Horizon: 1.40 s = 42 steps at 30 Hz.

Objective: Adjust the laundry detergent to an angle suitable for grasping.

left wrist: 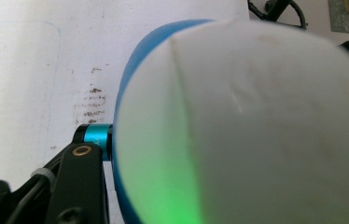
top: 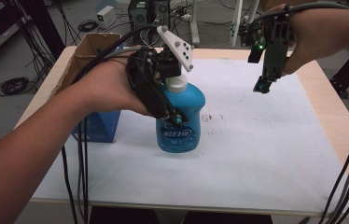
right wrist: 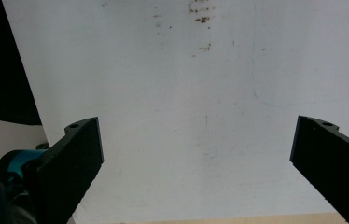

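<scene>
Item 1: blue plastic bottle with a white cap and a printed blue label (top: 180, 122). Stands upright on the white sheet that covers the table, left of the sheet's middle and nearer the left edge than the right. In the left gripper view its white cap sits close up against the lens, with the blue shoulder curving round behind it.

Item 2: left gripper (top: 170, 100), black, with a grey three-cornered plate on top, carried in the person's left hand (top: 105, 86). Its jaws are closed on the blue bottle, clamped round the upper body just below the cap; one jaw runs down the bottle's left flank, its blue-ringed tip pressed to the plastic.

Item 3: right gripper (top: 262, 86), black, with a small green light, carried in the person's right hand (top: 312, 35). Held above the far right part of the sheet, pointing down. Jaws wide apart with nothing between them; bare white sheet lies beneath.

Item 4: table with pale wooden top (top: 324, 100), covered by the white sheet (top: 256, 158). A patch of small brown marks lies on the sheet just right of the bottle.

Item 5: open brown cardboard box with blue side panel (top: 93, 46). Stands at the far left corner of the table, behind the left forearm, near the bottle but apart from it.
</scene>
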{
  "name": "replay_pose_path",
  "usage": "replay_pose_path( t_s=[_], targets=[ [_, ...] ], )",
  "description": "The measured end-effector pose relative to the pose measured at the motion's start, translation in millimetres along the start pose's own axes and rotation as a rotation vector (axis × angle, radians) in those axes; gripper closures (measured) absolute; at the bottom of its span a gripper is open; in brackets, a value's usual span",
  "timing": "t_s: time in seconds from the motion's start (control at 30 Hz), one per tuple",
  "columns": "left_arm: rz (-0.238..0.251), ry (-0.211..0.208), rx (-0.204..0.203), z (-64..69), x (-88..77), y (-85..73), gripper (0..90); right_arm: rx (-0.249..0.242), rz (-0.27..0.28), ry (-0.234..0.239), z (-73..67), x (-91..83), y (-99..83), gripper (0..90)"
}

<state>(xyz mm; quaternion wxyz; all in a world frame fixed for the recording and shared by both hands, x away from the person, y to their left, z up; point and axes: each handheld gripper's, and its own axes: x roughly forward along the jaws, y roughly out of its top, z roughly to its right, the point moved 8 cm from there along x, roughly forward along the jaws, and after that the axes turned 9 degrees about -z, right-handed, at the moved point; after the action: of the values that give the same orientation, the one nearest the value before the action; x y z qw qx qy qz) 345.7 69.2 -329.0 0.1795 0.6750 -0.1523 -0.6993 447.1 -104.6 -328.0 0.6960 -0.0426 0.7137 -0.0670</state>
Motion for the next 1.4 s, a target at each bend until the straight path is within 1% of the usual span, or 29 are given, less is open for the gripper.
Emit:
replay_pose_path(
  t_s=[0.07,0.1,0.13,0.2,0.27,0.37,0.4,0.5,0.53,0.6,0.67,0.73,0.8,0.87,0.9,0.93,0.97,1.0,1.03,1.17,1.2,1.27,1.3,1.33,1.4],
  targets=[
    [0.001,-0.002,0.012,-1.9,0.8,-3.0,42.8,-0.005,-0.004,0.0,-1.2,0.4,0.5,1.5],
    [-0.003,-0.002,0.017,-2.6,1.5,-4.6,42.8,0.004,-0.011,0.001,-2.7,0.0,0.7,1.5],
    [-0.007,-0.006,0.032,-2.7,2.5,-6.1,42.8,-0.006,-0.006,-0.001,-2.7,0.3,1.7,1.5],
    [-0.013,-0.012,0.059,-2.5,5.0,-8.9,42.8,-0.007,-0.008,-0.002,-3.8,0.0,2.9,1.5],
    [-0.018,-0.02,0.074,-2.0,6.5,-11.0,42.8,-0.015,-0.007,-0.003,-4.0,0.4,4.2,1.5],
    [-0.012,-0.027,0.119,-1.1,7.8,-13.7,42.8,-0.011,-0.01,0.0,-4.0,0.6,4.1,1.5],
    [-0.009,-0.036,0.123,-0.5,8.3,-14.5,42.8,-0.01,-0.009,-0.002,-3.5,1.0,4.2,1.5],
    [-0.004,-0.058,0.171,1.0,9.3,-16.0,42.8,-0.012,-0.008,-0.002,-2.2,1.7,3.8,1.4],
    [0.0,-0.065,0.193,1.8,9.7,-16.1,42.8,-0.011,-0.008,-0.001,-2.0,1.9,3.7,1.5],
    [0.001,-0.076,0.217,3.6,10.7,-16.3,42.8,-0.011,-0.007,-0.001,-1.4,1.8,3.5,1.5],
    [0.0,-0.082,0.255,5.1,12.5,-15.8,42.8,-0.008,-0.008,-0.001,-1.1,1.9,3.4,1.5],
    [-0.005,-0.088,0.269,5.9,14.2,-15.5,42.8,-0.005,-0.007,0.002,-1.1,2.2,3.4,1.5],
    [-0.006,-0.093,0.268,6.5,15.9,-14.9,42.8,-0.004,-0.007,0.001,-0.9,2.3,3.2,1.5],
    [-0.008,-0.096,0.289,6.2,17.6,-14.9,42.8,-0.007,-0.007,0.002,-0.9,2.4,3.2,1.5],
    [-0.006,-0.102,0.285,6.9,18.5,-15.3,42.8,-0.008,-0.008,0.001,-0.8,2.5,3.0,1.5],
    [-0.004,-0.101,0.296,6.6,19.1,-15.7,42.8,-0.012,-0.006,0.0,-0.5,2.7,2.9,1.5],
    [-0.004,-0.096,0.308,6.2,19.7,-16.2,42.8,-0.004,-0.01,0.001,-0.9,2.5,2.4,1.5],
    [-0.004,-0.096,0.308,6.2,19.7,-16.2,42.8,-0.004,-0.01,0.001,-0.9,2.5,2.4,1.5],
    [0.002,-0.096,0.323,5.6,22.0,-18.4,42.8,-0.006,-0.008,0.002,-0.9,2.6,2.2,1.5],
    [0.009,-0.108,0.338,4.0,26.0,-23.8,42.7,-0.002,-0.006,0.004,-0.3,4.6,0.6,1.5],
    [0.01,-0.113,0.333,4.3,27.0,-25.2,42.7,0.004,-0.007,0.005,-0.6,4.8,0.2,1.5],
    [0.009,-0.116,0.334,4.0,28.6,-27.0,42.7,0.0,-0.006,0.005,0.2,5.8,-0.2,1.5],
    [0.005,-0.121,0.337,4.0,29.7,-28.5,42.7,0.009,-0.009,0.006,-0.2,6.0,-0.7,1.5],
    [-0.001,-0.127,0.331,4.1,30.4,-30.3,42.7,0.001,-0.007,0.006,0.6,6.9,-0.9,1.5],
    [0.002,-0.137,0.328,4.6,32.0,-32.0,42.6,0.007,-0.01,0.009,0.4,7.5,-1.1,1.5]
  ],
)
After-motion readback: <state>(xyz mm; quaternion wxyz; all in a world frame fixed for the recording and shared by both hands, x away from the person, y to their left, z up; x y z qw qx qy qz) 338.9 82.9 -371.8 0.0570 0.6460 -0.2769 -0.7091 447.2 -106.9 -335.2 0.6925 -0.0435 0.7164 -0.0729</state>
